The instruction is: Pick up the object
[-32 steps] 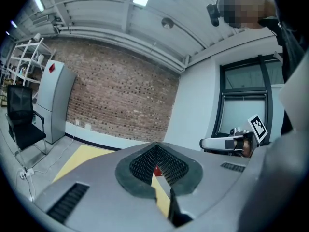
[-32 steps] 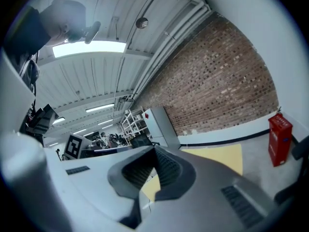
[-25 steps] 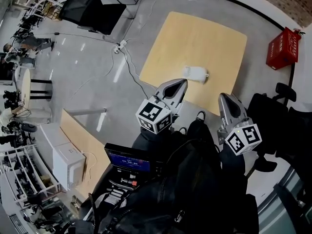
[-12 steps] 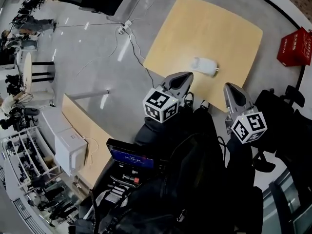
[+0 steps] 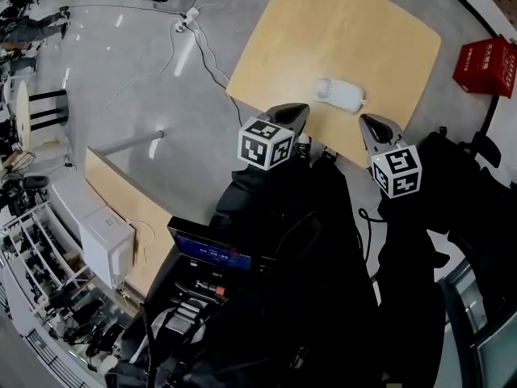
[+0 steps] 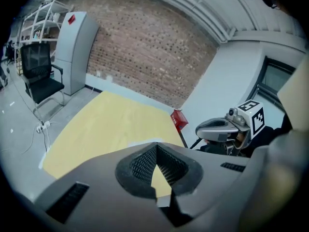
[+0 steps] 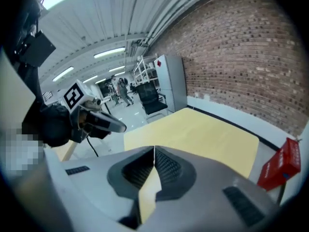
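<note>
A white, rounded object [image 5: 340,94] lies on the pale wooden table [image 5: 323,31], near its front edge. My left gripper [image 5: 296,110] hovers at that edge, just left of and short of the object, apart from it. My right gripper [image 5: 366,122] hangs at the same edge, just right of the object. In the left gripper view the left gripper [image 6: 155,147] has its jaws meeting at the tips with nothing between them. The right gripper [image 7: 154,149] looks the same in its own view. Neither gripper view shows the object clearly.
A red box [image 5: 485,65] stands on the floor right of the table. A cable with a power strip [image 5: 190,14] runs across the floor at left. A second wooden desk [image 5: 121,200] and a small screen [image 5: 212,252] sit near me. Dark chairs [image 5: 477,184] crowd the right.
Both grippers have come down and forward to the table's near edge, closer to the white object. The head view has shifted, so the table sits higher in the picture.
</note>
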`<state>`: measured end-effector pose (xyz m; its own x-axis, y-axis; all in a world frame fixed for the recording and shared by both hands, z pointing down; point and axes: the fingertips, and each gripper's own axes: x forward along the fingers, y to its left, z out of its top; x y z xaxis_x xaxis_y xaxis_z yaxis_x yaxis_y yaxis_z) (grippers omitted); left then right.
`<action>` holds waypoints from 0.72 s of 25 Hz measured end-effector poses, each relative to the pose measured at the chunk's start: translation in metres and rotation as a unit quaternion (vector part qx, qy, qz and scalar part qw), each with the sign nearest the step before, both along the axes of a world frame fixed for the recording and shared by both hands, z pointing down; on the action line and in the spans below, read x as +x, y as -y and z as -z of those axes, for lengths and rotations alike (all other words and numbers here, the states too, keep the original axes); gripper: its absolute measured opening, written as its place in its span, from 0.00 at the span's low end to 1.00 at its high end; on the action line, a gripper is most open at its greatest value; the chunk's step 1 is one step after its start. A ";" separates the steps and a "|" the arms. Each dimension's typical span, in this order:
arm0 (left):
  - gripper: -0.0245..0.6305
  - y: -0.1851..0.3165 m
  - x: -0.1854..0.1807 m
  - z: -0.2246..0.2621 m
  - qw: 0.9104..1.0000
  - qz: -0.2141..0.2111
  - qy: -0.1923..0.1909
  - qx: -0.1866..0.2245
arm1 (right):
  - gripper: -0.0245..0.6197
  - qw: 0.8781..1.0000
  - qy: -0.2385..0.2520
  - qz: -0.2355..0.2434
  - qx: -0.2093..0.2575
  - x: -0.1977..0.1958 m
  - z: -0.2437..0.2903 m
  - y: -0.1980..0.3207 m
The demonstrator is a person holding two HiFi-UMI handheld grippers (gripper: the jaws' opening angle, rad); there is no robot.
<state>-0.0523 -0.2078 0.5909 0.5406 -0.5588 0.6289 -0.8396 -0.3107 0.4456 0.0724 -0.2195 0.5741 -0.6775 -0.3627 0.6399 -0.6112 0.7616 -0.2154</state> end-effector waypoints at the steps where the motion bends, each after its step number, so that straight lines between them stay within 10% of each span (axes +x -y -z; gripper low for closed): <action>1: 0.04 0.000 -0.004 -0.008 1.000 0.001 0.003 -0.010 | 0.05 1.000 -0.017 0.019 0.001 -0.005 -0.009 0.002; 18: 0.04 -0.043 -0.059 -0.075 0.996 0.046 -0.024 -0.077 | 0.42 0.949 -0.193 0.251 -0.004 -0.081 -0.131 0.029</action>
<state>-0.1109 -0.1649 0.6663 0.5231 -0.5061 0.6857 -0.8377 -0.1572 0.5230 -0.0088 -0.2483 0.7049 -0.4784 -0.0517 0.8766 -0.2072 0.9767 -0.0555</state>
